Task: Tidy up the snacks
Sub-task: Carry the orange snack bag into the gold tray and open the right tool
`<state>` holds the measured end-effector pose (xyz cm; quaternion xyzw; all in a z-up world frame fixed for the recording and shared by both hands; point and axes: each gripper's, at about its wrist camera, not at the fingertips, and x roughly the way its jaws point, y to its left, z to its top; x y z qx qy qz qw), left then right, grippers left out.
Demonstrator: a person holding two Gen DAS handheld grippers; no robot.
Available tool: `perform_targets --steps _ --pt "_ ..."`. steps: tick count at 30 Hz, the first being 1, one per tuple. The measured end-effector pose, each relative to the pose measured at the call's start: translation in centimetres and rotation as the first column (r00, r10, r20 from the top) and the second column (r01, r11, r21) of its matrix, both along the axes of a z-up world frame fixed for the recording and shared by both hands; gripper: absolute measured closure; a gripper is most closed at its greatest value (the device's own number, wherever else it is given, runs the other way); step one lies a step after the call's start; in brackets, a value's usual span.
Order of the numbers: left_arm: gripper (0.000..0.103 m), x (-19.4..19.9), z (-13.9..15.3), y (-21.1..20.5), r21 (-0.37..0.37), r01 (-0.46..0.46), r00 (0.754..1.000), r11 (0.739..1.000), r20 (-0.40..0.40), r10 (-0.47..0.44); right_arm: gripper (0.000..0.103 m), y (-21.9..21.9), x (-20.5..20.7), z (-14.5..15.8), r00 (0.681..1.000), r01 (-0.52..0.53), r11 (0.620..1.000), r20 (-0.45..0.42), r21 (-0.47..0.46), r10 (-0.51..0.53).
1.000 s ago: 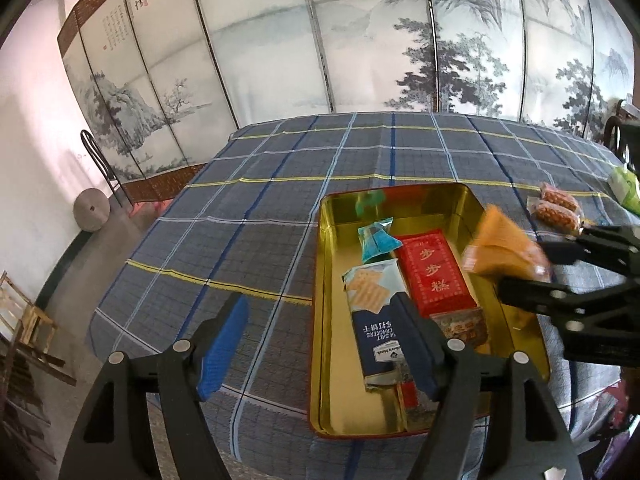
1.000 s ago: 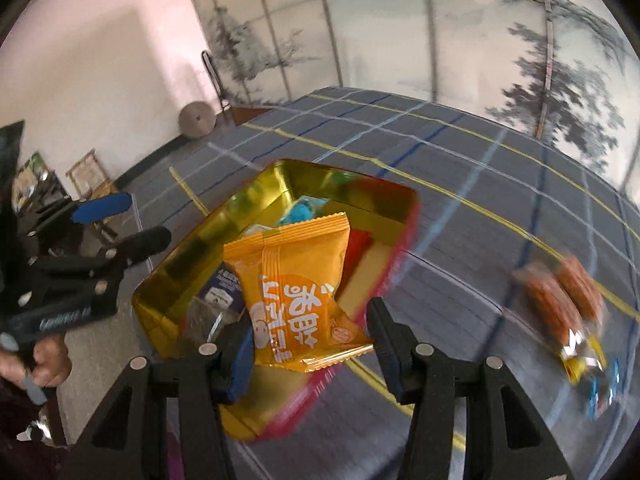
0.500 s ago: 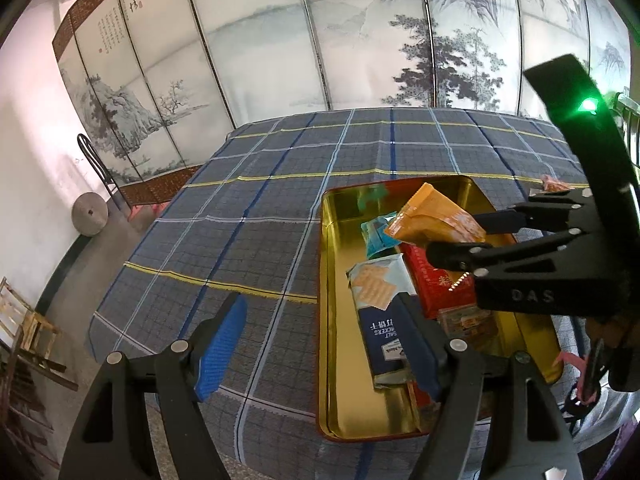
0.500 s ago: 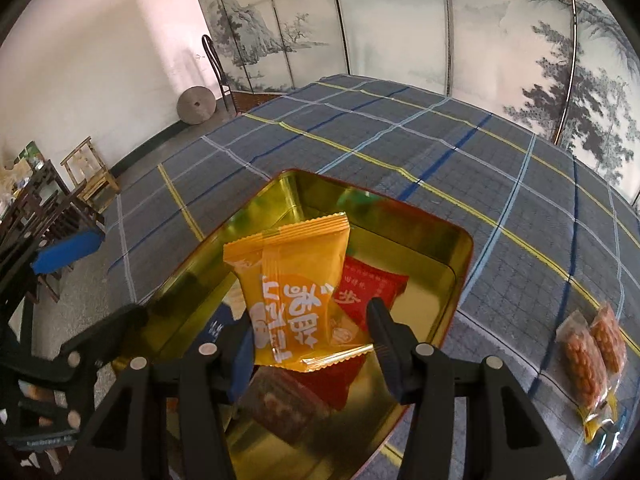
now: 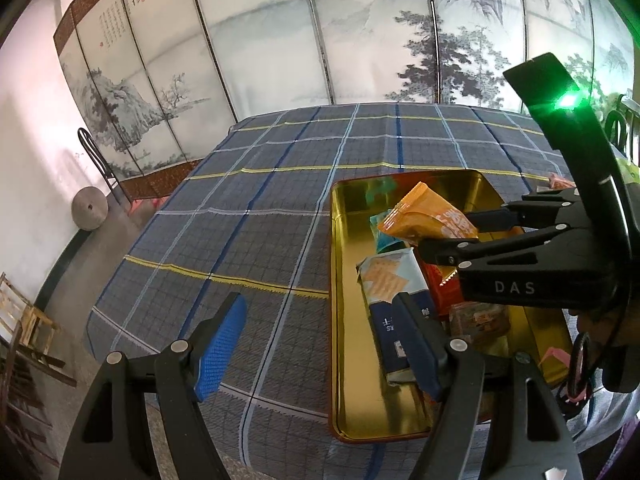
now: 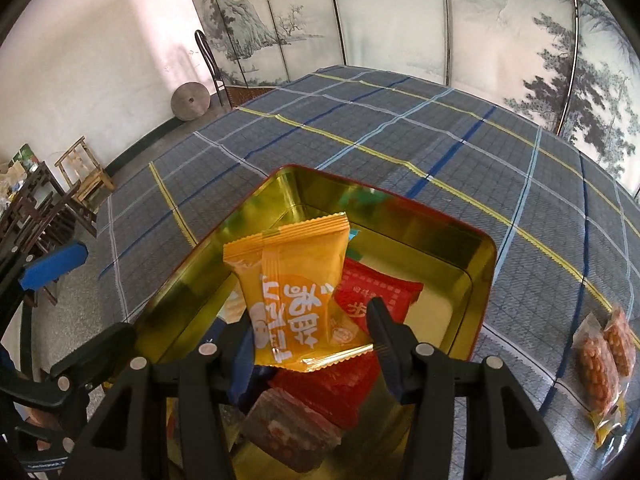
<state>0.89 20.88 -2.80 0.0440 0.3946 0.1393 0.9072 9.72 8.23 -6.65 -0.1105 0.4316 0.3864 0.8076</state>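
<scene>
An orange snack packet [image 6: 296,280] hangs over the gold tin [image 6: 440,232], and my right gripper [image 6: 312,332] is shut on its lower end. Under it in the tin lie a red packet [image 6: 380,292] and a brown packet [image 6: 288,428]. In the left wrist view the right gripper [image 5: 448,232] reaches in from the right with the orange packet [image 5: 428,220] above a blue cracker pack [image 5: 392,300] and a small teal packet [image 5: 384,232]. My left gripper [image 5: 320,344] stands open over the tin's [image 5: 340,320] near-left side with nothing between its fingers.
Two peanut packets [image 6: 604,356] lie on the plaid tablecloth [image 5: 260,208] right of the tin. A painted folding screen [image 5: 360,40] stands behind the table. A chair [image 5: 96,160], a round stone disc [image 5: 90,214] and wooden stools [image 6: 84,168] stand on the floor to the left.
My right gripper has carried the orange packet from beside the tin's right edge to over the tin's middle. The left gripper has stayed in place.
</scene>
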Motion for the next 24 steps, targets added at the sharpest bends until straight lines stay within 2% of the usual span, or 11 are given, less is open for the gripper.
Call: perform_targets --steps 11,24 --pt "0.031 -0.04 -0.34 0.07 0.0 -0.002 1.0 1.0 -0.006 0.002 0.049 0.34 0.23 -0.08 1.0 0.006 1.0 -0.013 0.01 -0.006" --pt "0.031 -0.13 -0.72 0.17 -0.004 -0.006 1.0 1.0 -0.011 0.006 0.048 -0.45 0.34 0.41 1.0 0.019 0.997 -0.014 0.078 -0.018"
